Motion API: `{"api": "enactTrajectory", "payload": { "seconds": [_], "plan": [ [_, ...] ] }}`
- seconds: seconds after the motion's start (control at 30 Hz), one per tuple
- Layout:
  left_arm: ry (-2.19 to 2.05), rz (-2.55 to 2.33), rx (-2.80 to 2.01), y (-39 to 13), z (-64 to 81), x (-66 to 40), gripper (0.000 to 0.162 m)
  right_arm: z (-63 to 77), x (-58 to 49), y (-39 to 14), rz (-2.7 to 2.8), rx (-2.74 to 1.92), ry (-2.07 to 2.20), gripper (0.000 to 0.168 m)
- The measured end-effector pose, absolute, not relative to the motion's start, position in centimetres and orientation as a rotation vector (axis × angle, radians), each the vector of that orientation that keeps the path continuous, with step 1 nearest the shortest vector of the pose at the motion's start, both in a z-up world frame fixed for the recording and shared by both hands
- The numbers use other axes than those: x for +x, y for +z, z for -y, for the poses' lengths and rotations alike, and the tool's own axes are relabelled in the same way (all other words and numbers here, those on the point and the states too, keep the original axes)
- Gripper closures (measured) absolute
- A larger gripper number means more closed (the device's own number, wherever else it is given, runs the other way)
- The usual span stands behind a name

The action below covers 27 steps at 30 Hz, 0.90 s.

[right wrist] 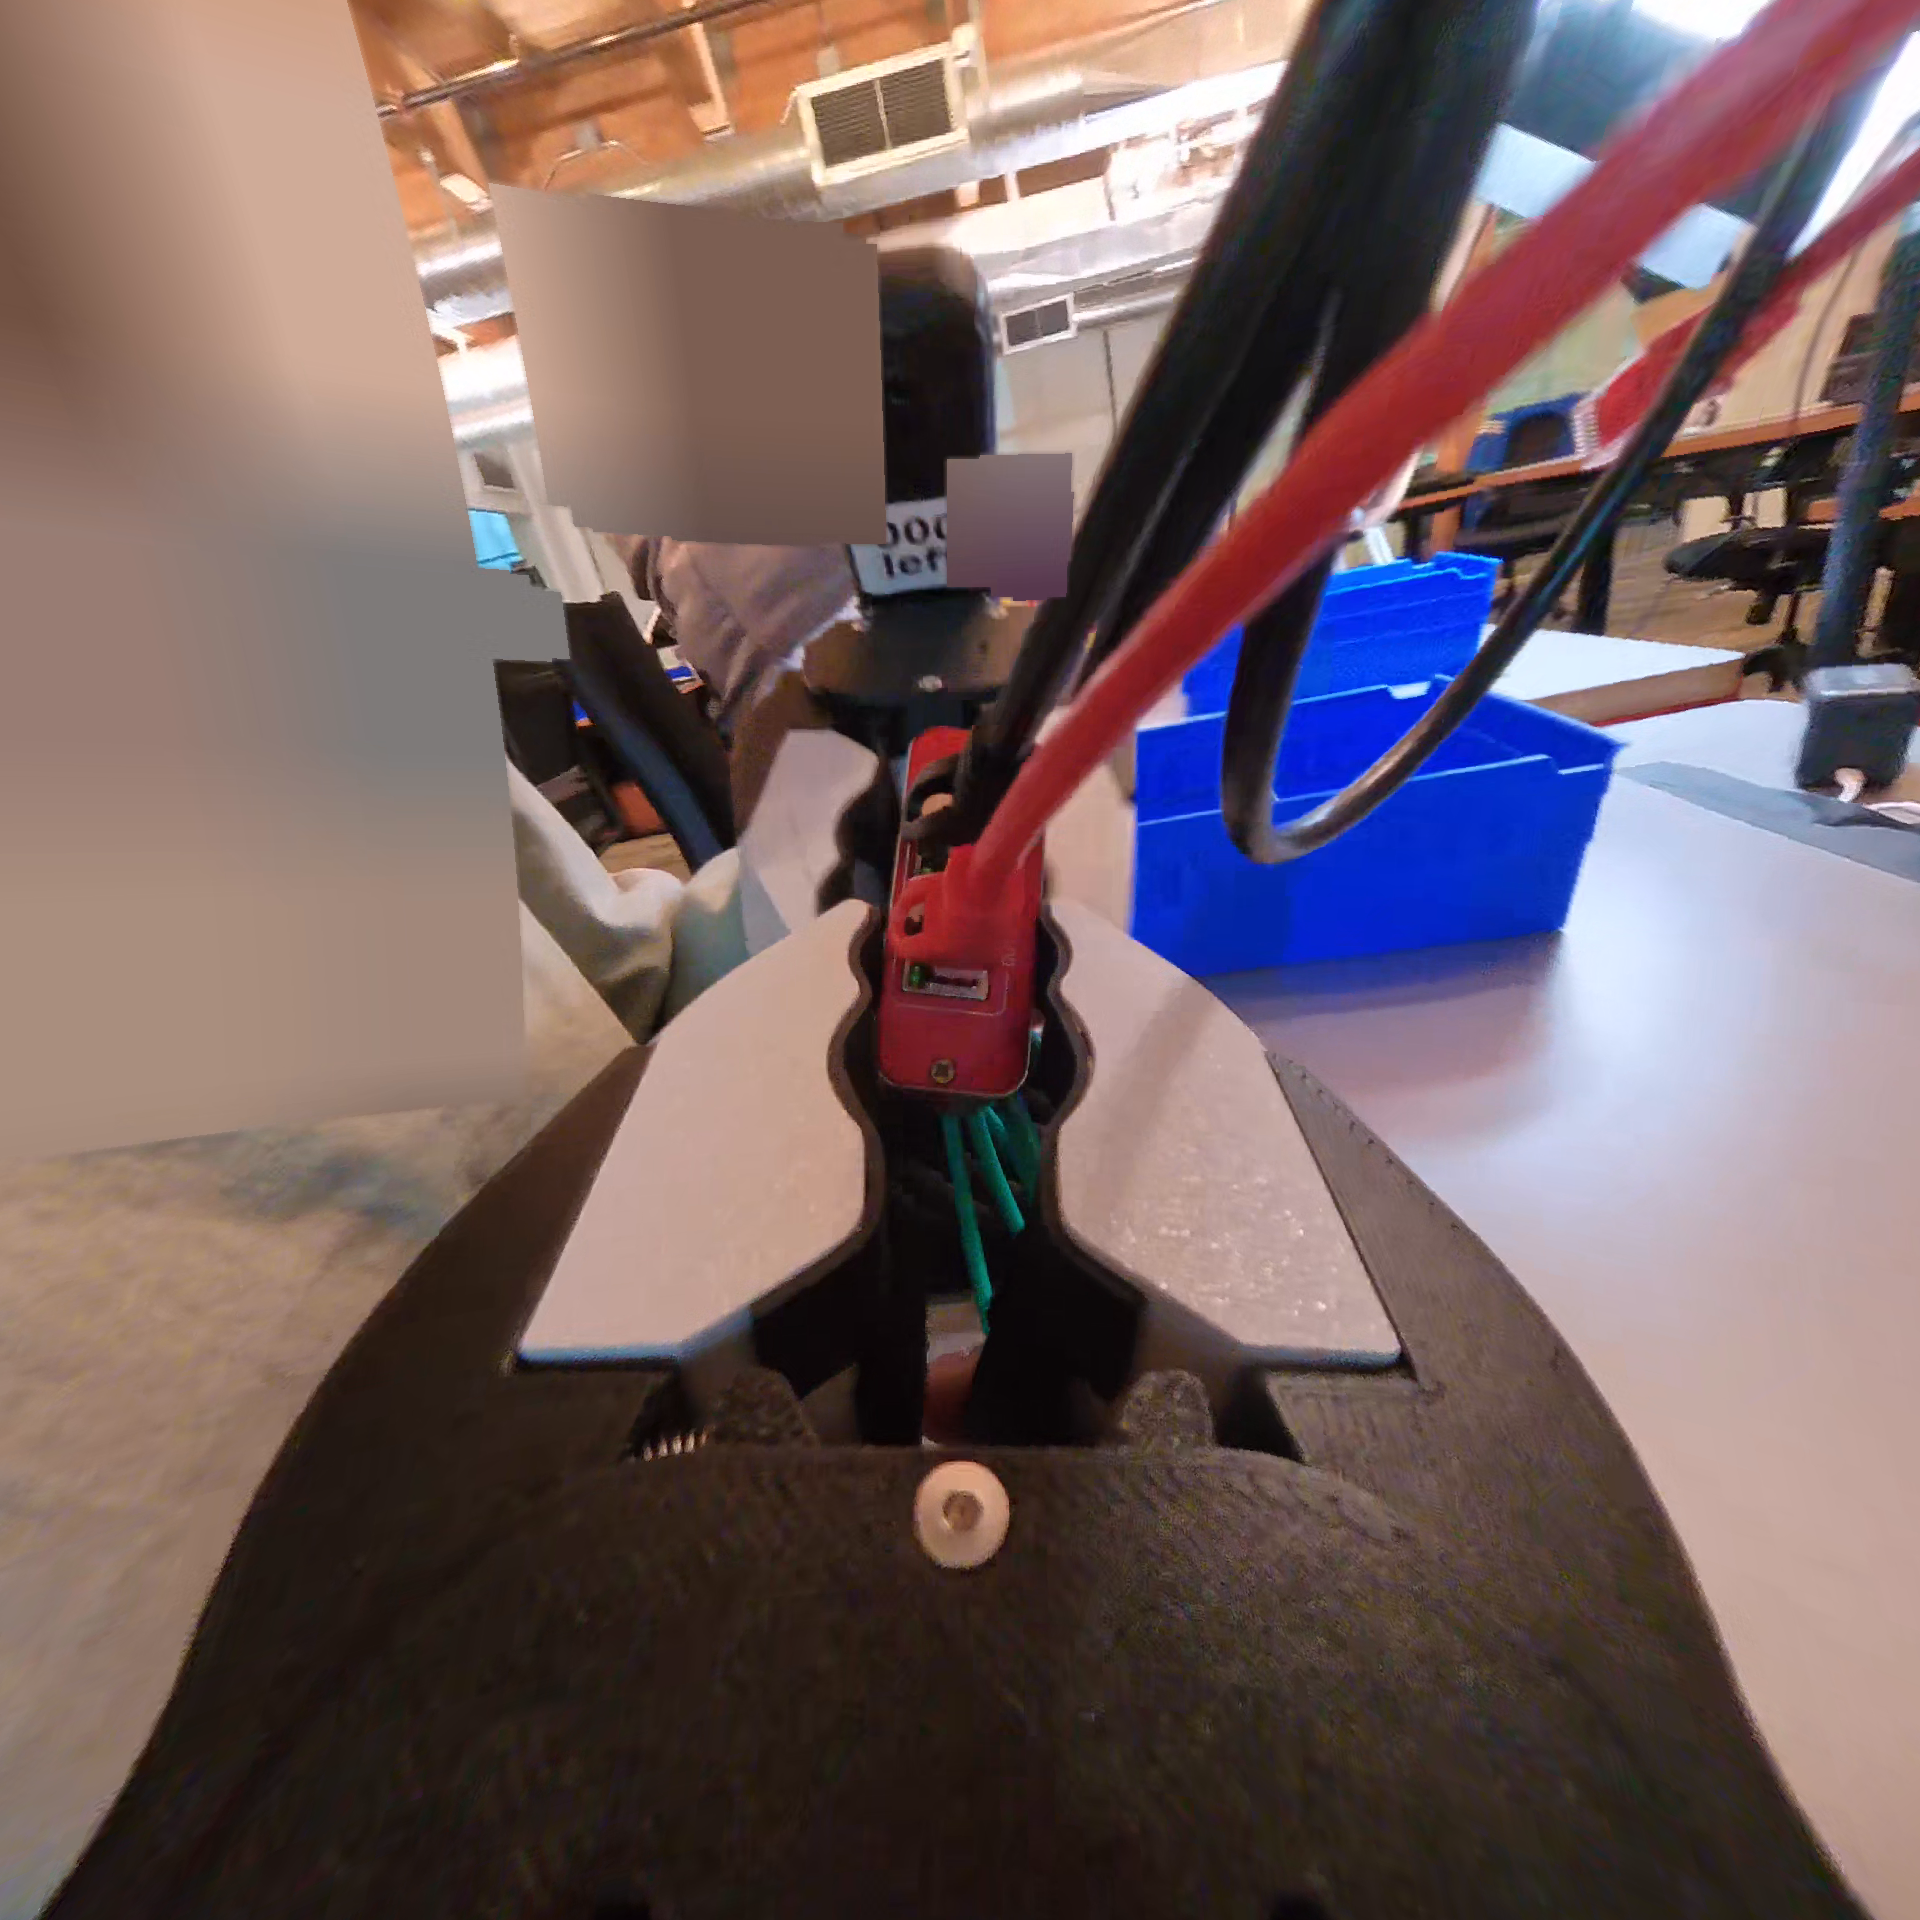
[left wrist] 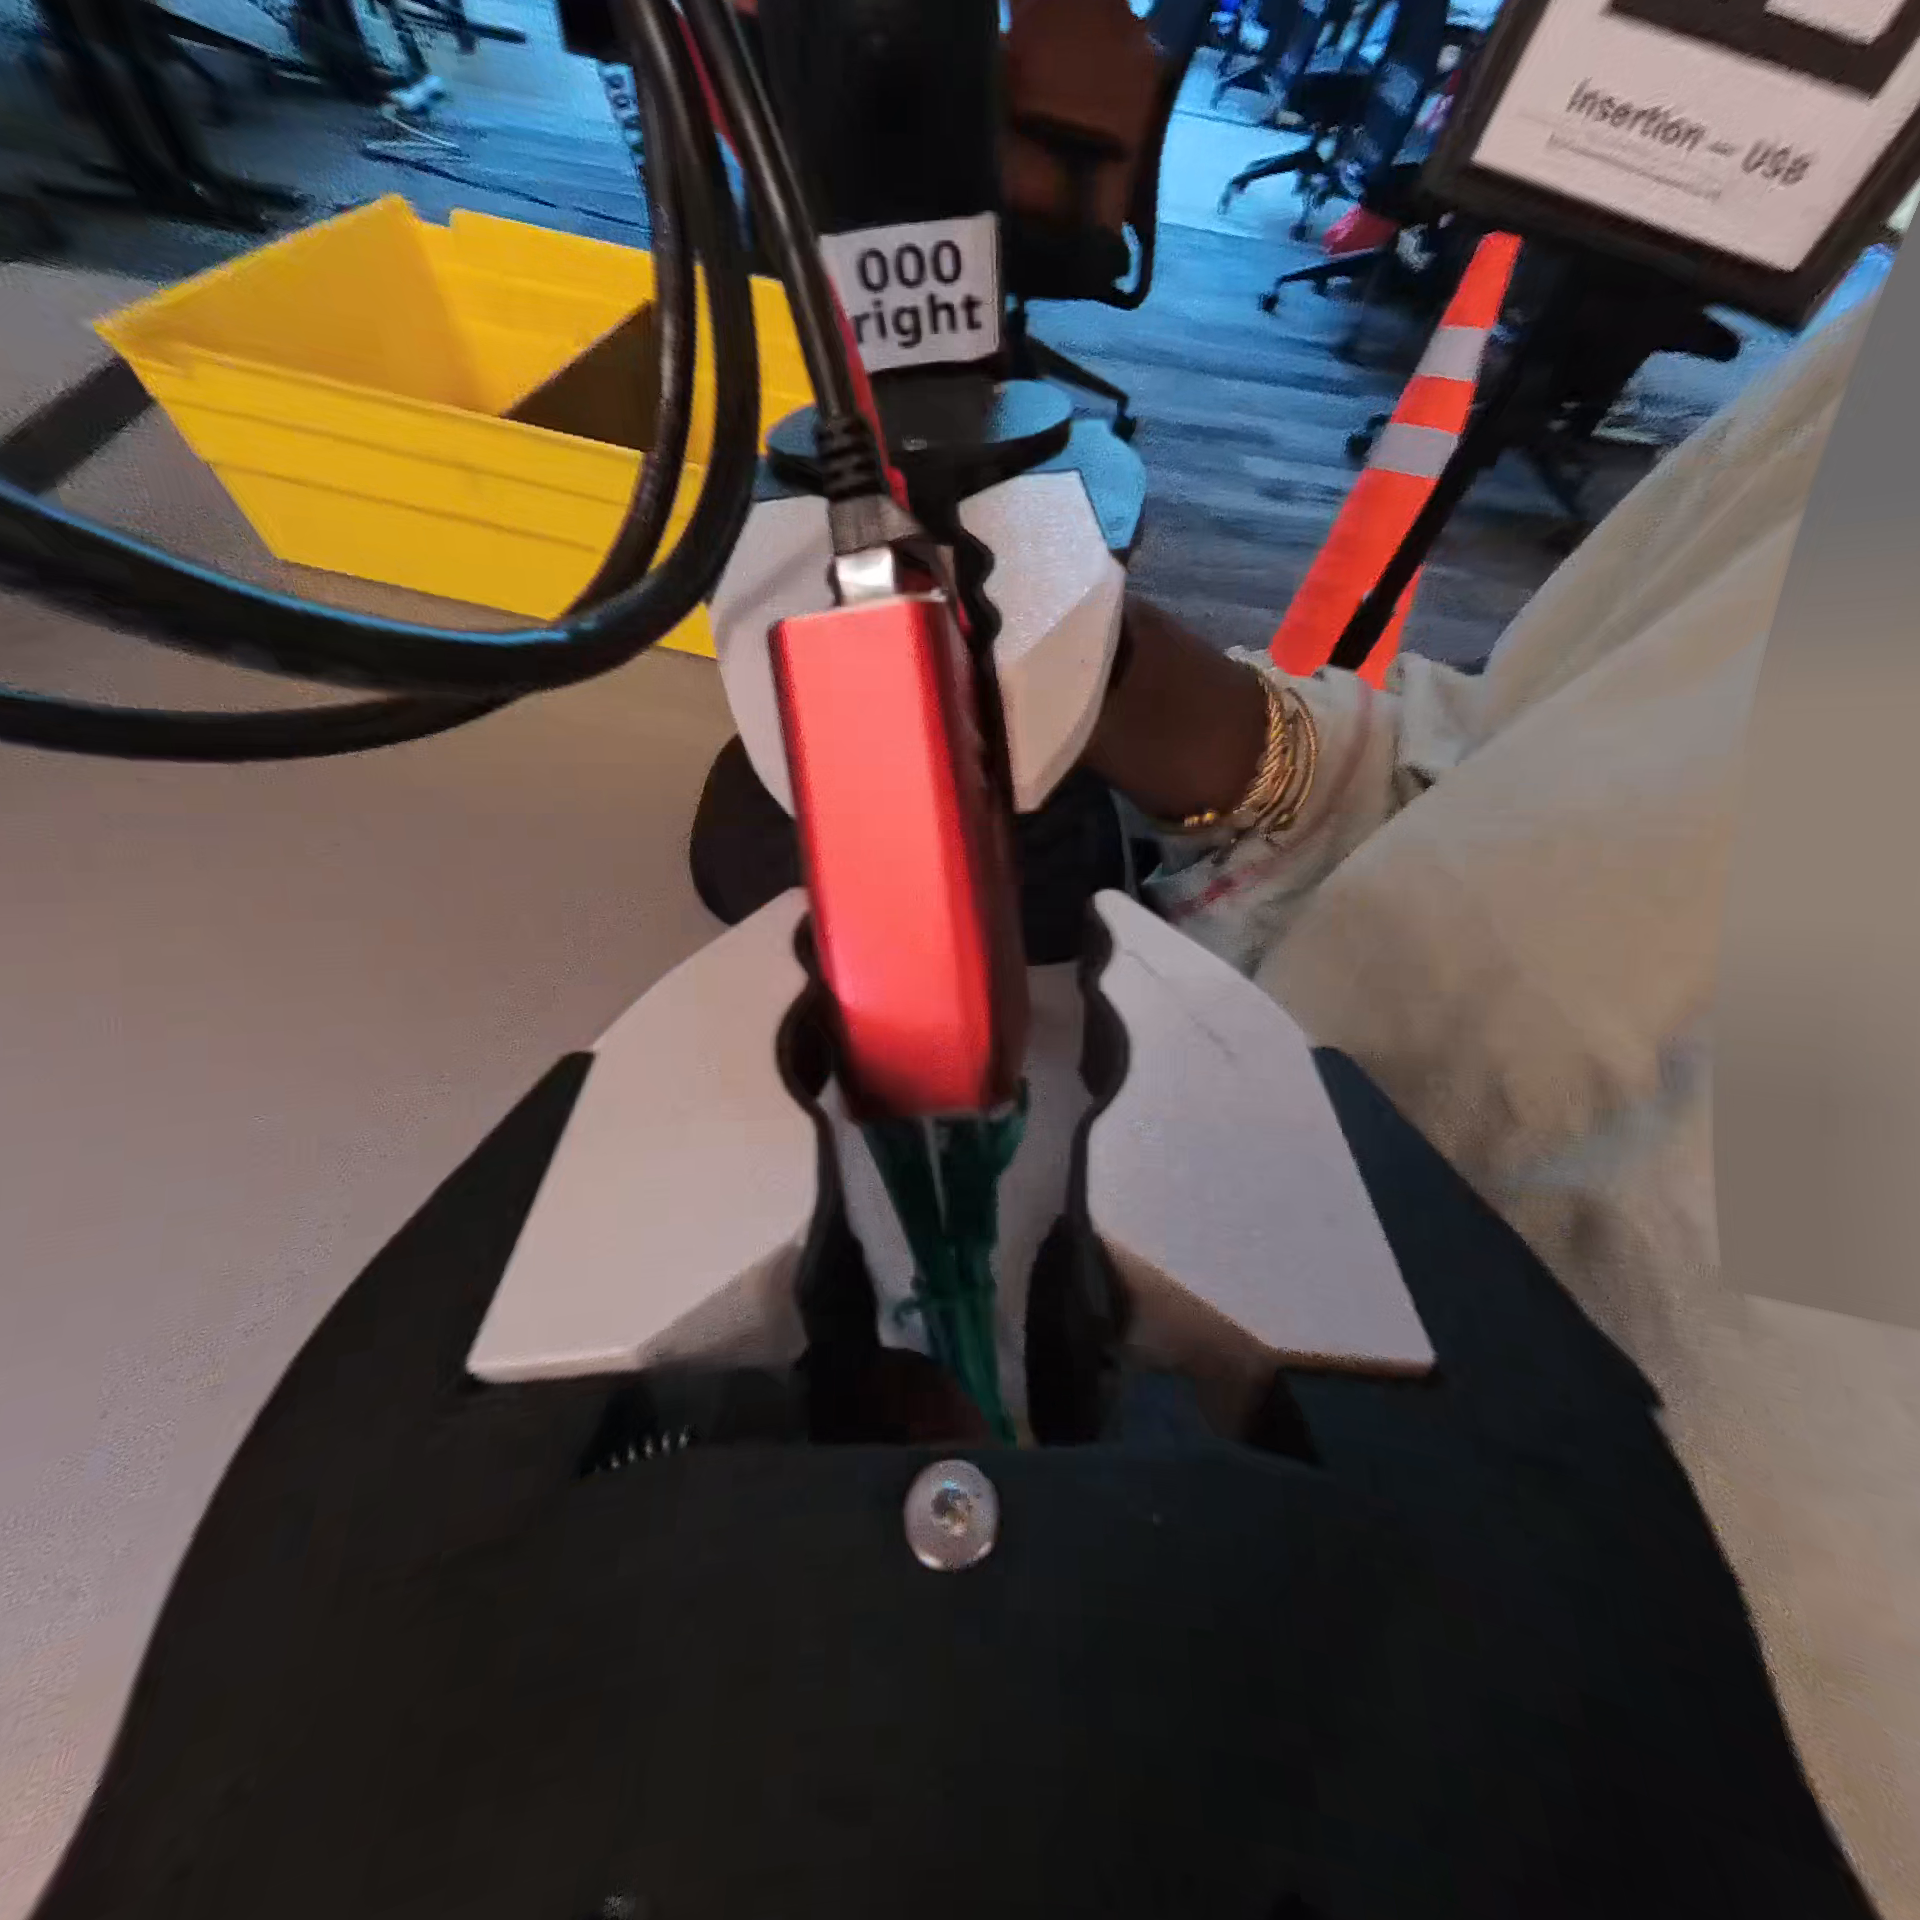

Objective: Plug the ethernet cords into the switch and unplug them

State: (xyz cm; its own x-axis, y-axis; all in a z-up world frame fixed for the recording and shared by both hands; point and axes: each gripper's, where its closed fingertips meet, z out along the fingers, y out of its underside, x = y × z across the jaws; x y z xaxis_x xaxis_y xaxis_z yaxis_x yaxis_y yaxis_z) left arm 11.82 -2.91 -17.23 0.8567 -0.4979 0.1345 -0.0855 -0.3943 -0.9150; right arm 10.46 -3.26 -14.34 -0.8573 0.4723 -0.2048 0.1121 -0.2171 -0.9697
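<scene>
Left wrist view shows the switch [left wrist: 899, 842], a small red box, held up off the table [left wrist: 312, 987] between the two tools. The left gripper [left wrist: 951, 997] has its white fingers spread around the near end of the box; whether the pads bear on it cannot be told. The right gripper [right wrist: 961, 997] likewise stands with its fingers apart at the opposite end, contact unclear.

Right wrist view shows the red cord [right wrist: 1299, 540] and the black cords [right wrist: 1174, 468] seated in the port face, with one port free beneath them. Judged step: the plugged stage, with unplugging next. That move calls for one tool to steady the box while the other closes on a single connector.

Obstructions: looping cords crowd the ports. Green wires [right wrist: 982, 1195] hang below. A yellow bin [left wrist: 416, 416], blue bin [right wrist: 1351, 831] and orange cone [left wrist: 1403, 447] stand well apart.
</scene>
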Motion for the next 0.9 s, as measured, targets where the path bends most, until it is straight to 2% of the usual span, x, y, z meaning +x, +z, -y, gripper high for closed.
{"api": "enactTrajectory", "payload": {
  "seconds": [0.03,0.23,0.3,0.37,0.43,0.5,0.6,0.63,0.9],
  "plan": [
    [-0.481,-0.392,-1.923,-16.9,2.6,11.8,0.130,3.6,10.6,-14.0,1.798,-0.682,2.199,0.141],
    [-0.689,-0.279,-1.758,-14.6,3.5,12.0,0.134,4.4,10.4,-12.0,1.740,-0.735,2.219,0.141],
    [-0.676,-0.257,-1.774,-15.6,3.8,11.4,0.134,3.9,10.8,-11.5,1.702,-0.745,2.286,0.128],
    [-0.729,-0.212,-1.763,-16.2,4.0,11.1,0.134,2.7,11.0,-11.6,1.673,-0.794,2.368,0.132],
    [-0.764,-0.203,-1.753,-16.4,4.2,11.2,0.134,2.1,11.0,-12.5,1.690,-0.817,2.362,0.147],
    [-0.760,-0.208,-1.772,-16.7,4.2,11.2,0.134,2.1,10.8,-13.0,1.707,-0.817,2.330,0.152],
    [-0.743,-0.206,-1.798,-17.0,3.9,11.0,0.134,2.3,10.5,-13.5,1.773,-0.808,2.259,0.143],
    [-0.749,-0.220,-1.798,-17.0,3.9,11.1,0.134,2.2,10.4,-13.8,1.790,-0.810,2.218,0.152],
    [-0.690,-0.235,-1.828,-17.4,3.5,11.3,0.134,1.8,10.6,-14.0,1.845,-0.742,2.114,0.153]
  ]
}}
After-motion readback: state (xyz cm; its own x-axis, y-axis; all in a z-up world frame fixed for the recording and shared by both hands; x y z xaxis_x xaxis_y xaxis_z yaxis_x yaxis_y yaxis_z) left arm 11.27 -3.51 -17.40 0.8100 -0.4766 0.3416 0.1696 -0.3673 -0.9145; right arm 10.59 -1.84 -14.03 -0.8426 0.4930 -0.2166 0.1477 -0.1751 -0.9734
